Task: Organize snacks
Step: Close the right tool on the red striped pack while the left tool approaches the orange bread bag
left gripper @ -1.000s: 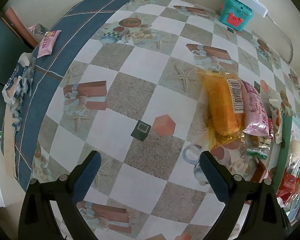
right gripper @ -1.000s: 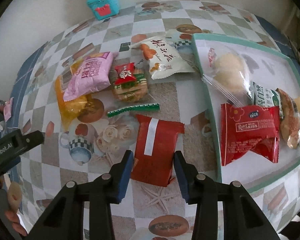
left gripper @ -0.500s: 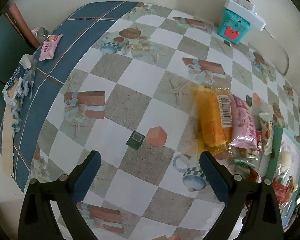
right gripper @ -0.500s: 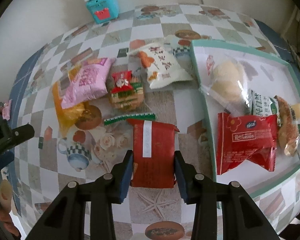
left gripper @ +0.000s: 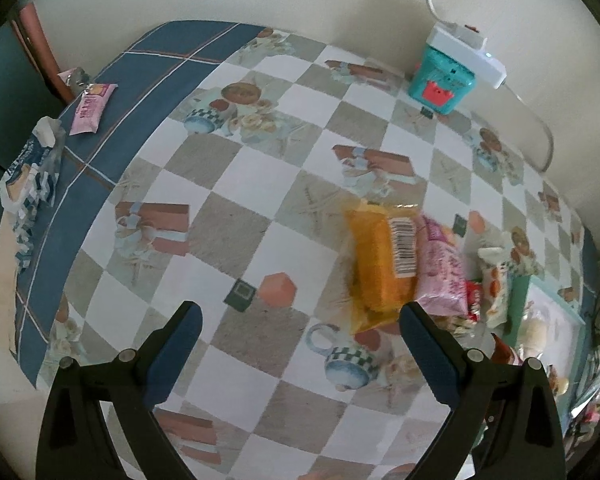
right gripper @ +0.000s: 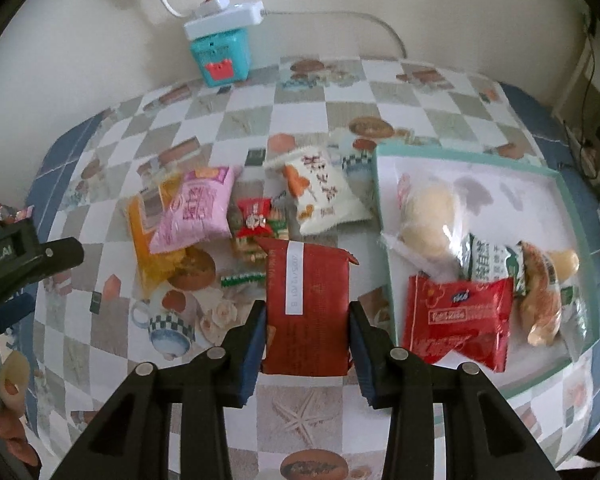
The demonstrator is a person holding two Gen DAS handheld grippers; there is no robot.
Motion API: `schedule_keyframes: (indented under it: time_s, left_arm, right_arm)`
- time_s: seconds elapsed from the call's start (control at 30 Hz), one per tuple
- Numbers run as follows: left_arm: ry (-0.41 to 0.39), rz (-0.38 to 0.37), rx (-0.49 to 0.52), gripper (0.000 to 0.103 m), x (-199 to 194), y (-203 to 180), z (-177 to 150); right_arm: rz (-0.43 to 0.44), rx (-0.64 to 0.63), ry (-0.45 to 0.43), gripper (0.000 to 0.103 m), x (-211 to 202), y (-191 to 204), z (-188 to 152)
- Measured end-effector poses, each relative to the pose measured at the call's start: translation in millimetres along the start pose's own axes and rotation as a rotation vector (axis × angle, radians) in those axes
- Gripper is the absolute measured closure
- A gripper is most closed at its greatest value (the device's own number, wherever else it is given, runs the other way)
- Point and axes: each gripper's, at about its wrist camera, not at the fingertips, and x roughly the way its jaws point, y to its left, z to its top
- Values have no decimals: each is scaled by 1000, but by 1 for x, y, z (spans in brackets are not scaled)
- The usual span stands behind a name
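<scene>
1. My right tongs (right gripper: 307, 326) were closed on the dark red packet (right gripper: 306, 304), one pad on each long side (jaws set to the packet's width, no slack visible).
2. The packet's long axis ran straight away from the tongs, its far end toward the loose snacks on the bench (right gripper: 260, 120).
3. The tray (right gripper: 382, 216) lay directly to the packet's right, its near edge just beside the right pad; I judged a sideways carry to the right was what the next move called for.
4. My left tongs (left gripper: 300, 344) were wide open and held nothing, hanging over bare cloth.
5. The orange packet (left gripper: 376, 268) and pink packet (left gripper: 444, 276) lay ahead and right of the left tongs, nearer them than the right.
</scene>
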Motion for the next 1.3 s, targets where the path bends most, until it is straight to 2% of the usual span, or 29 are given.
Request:
schedule_keyframes:
  time_s: [0.3, 0.4, 0.67, 0.87, 1.07, 1.3]
  left_arm:
    - [-19, -64, -25, 4, 1, -23, 2]
    - [-33, -63, -20, 4, 2, -32, 2]
    - [-73, -95, 12, 4, 2, -56, 3]
    - [-118, -54, 83, 4, 5, -76, 7]
    - [-129, -45, 154, 5, 14, -97, 6]
    - [-133, -25, 214, 6, 30, -116, 5]
  right_arm:
    - [-28, -30, -56, 61, -7, -3, 13]
    - [-51, -35, -69, 61, -8, -6, 17]
    - [-4, 32, -72, 61, -11, -27, 29]
    - [7, 69, -106, 61, -17, -40, 44]
    - [8, 125, -117, 61, -13, -54, 59]
    - [27, 187, -78, 61, 11, -75, 65]
